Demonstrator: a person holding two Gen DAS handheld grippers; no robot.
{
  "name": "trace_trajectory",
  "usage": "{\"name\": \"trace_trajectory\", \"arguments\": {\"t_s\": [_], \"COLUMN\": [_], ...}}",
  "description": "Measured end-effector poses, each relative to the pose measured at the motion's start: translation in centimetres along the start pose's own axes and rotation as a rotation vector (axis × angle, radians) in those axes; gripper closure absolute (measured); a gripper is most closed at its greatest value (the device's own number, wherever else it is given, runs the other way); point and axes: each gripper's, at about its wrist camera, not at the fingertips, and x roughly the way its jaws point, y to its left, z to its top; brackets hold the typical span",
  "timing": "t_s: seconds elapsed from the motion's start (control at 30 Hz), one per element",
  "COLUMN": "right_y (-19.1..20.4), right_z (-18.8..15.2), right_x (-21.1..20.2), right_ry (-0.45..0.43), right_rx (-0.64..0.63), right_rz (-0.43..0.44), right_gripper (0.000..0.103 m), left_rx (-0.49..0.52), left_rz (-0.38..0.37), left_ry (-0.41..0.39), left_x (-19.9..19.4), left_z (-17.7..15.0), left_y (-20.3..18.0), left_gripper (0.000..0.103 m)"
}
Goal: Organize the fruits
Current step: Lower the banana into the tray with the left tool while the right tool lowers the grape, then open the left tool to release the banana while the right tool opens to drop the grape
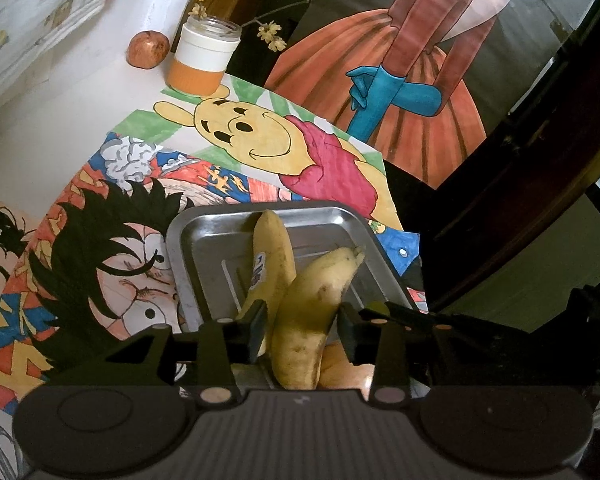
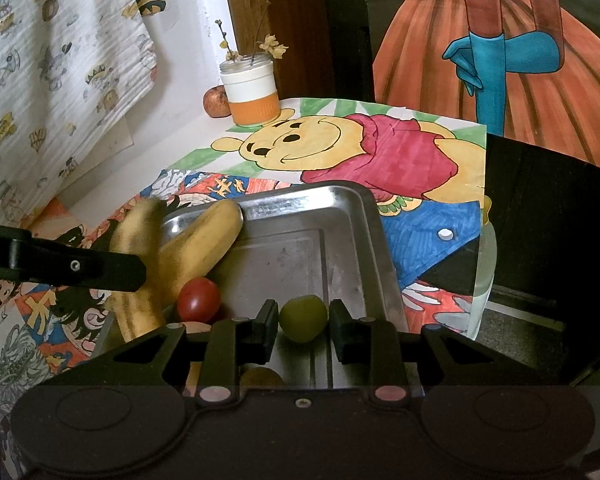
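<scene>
Showing the fruit tray part-filled, both wrist views looked down at a shallow rectangular stainless-steel tray [image 2: 356, 216] lying on coloured cartoon drawings [image 1: 260, 136]. Two yellow bananas [image 1: 312, 312], joined at the stem end, lay propped against the tray's left rim. The left gripper [image 1: 302, 330] stood around them with its jaws narrowly parted; a gap showed at the right pad, so the bananas appeared released rather than gripped. In the right wrist view, a small round green fruit [image 2: 303, 317] rested on the tray floor between the fingers of the right gripper [image 2: 303, 322], whose jaws stood narrow, with slight clearance on both sides, so it too seemed set down. A small red tomato-like fruit [image 2: 199, 299] sat in the tray just beside the bananas, and pale fruits below it were largely hidden. One reddish round fruit [image 1: 148, 49] remained outside, well apart, beside a white-and-orange jar of dried sprigs [image 1: 204, 56]. By these views, most fruit was gathered; that far fruit was likely left to fetch.
</scene>
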Motion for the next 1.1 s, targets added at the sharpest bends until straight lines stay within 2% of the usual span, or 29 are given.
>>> {"name": "trace_trajectory", "arguments": {"t_s": [0.13, 0.27, 0.53, 0.63, 0.67, 0.8, 1.1], "right_y": [0.2, 0.6, 0.6, 0.6, 0.6, 0.6, 1.1], "right_z": [-0.1, -0.2, -0.3, -0.4, -0.4, -0.4, -0.3], "right_x": [-0.2, -0.4, -0.7, -0.9, -1.0, -1.3, -2.6], "right_ry": [-0.008, -0.02, -0.036, -0.043, -0.045, -0.055, -0.092], "right_rx": [-0.003, -0.016, -0.005, -0.001, 0.0, 0.012, 0.026], "right_rz": [-0.012, -0.028, -0.04, -0.049, -0.052, -0.054, -0.07], "right_gripper": [0.066, 0.062, 0.052, 0.046, 0.044, 0.04, 0.026], "left_rx": [-0.008, -0.024, -0.023, -0.018, -0.018, -0.019, 0.002], "left_rz": [-0.004, -0.014, -0.015, -0.013, -0.011, 0.003, 0.073], "left_ry": [0.001, 0.002, -0.007, -0.023, -0.029, -0.057, -0.115], "left_x": [-0.1, -0.2, -0.5, -0.9, -1.0, -1.8, -3.2], "left_z": [0.0, 0.0, -0.1, -0.1, -0.1, -0.2, -0.5], "left_y": [0.0, 0.1, 0.1, -0.1, -0.1, -0.1, -0.2], "left_gripper": [0.055, 0.046, 0.04, 0.032, 0.026, 0.015, 0.004]}}
